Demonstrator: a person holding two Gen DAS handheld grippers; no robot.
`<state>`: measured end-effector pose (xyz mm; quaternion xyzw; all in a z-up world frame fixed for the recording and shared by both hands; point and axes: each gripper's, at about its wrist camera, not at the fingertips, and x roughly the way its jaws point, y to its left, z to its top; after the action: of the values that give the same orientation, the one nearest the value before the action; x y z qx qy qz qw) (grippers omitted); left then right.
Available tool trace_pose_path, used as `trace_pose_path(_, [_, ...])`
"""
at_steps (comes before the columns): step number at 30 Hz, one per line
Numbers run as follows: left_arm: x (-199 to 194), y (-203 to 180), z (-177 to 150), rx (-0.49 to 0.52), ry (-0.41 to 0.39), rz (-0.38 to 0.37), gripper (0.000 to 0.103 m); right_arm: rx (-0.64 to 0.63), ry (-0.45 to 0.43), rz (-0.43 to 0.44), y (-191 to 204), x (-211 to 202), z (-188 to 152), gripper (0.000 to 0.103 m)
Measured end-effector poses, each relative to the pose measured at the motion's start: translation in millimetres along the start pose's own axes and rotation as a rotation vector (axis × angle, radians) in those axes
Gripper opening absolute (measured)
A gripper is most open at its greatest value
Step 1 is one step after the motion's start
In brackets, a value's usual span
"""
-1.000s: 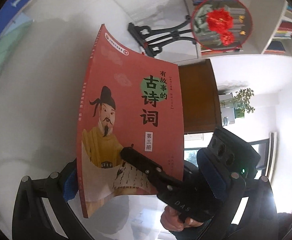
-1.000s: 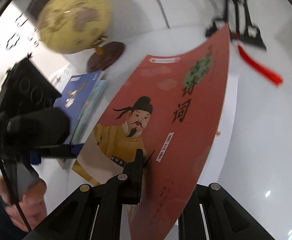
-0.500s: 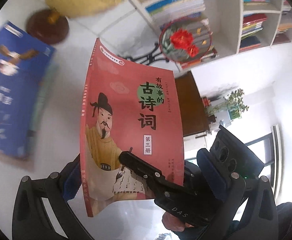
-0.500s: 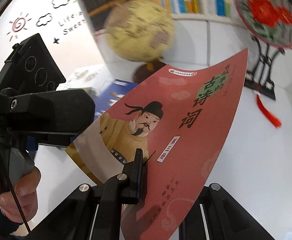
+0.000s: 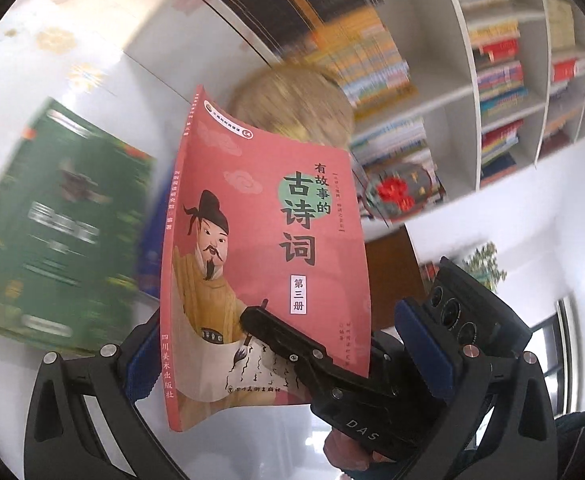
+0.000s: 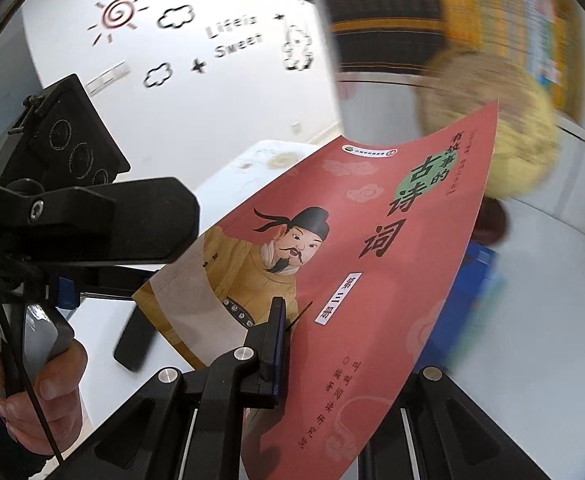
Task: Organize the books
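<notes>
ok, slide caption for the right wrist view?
Right gripper clamps the red poetry book aloft, globe blurred behind.

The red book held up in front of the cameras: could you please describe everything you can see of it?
The red book is a thin glossy paperback whose cover shows a robed, bearded figure in a black hat beside large black Chinese characters. It is held in the air, roughly upright and slightly bowed. The right gripper is shut on its lower edge. The left gripper frames it, and its left finger meets the spine.
</notes>
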<state>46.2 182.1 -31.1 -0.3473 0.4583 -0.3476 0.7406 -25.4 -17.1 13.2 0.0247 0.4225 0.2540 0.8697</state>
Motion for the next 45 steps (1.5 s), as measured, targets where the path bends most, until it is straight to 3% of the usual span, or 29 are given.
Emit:
trace_pose_path(4, [-23.7,35.0,16.4,-0.029,-0.024,0.009,0.102,-0.025,0.02,0.025,32.2,40.1,19.8,0.013])
trace_pose_path(11, [-22.3,86.6,31.9,-0.105,-0.017,0.005,0.102,-0.039,0.088,0.037,52.8,103.1,34.4,0.013])
trace_pose_path(20, [-10.9,129.2,34.5,-0.184,0.014,-0.008,0.102,-0.038,0.185,0.042,42.4,171.9,53.0,0.013])
trace_pose_path(28, [-10.8,147.4,29.8,-0.217,0.043,-0.007,0.102,-0.012,0.232,0.064,32.0,203.9,55.9,0.014])
trace_pose_path(33, [-20.8,150.8,30.8,-0.198,0.057,0.097,0.102,0.032,0.249,0.079,27.5,205.2,48.4,0.015])
trace_pose_path(41, [-37.9,157.6,36.6,-0.183,0.026,0.183,0.102,0.063,0.258,0.054,20.6,206.2,43.5,0.035])
trace_pose_path(45, [-36.6,153.5,39.9,-0.162,0.019,0.24,0.102,0.062,0.255,0.039,23.7,206.8,40.4,0.037])
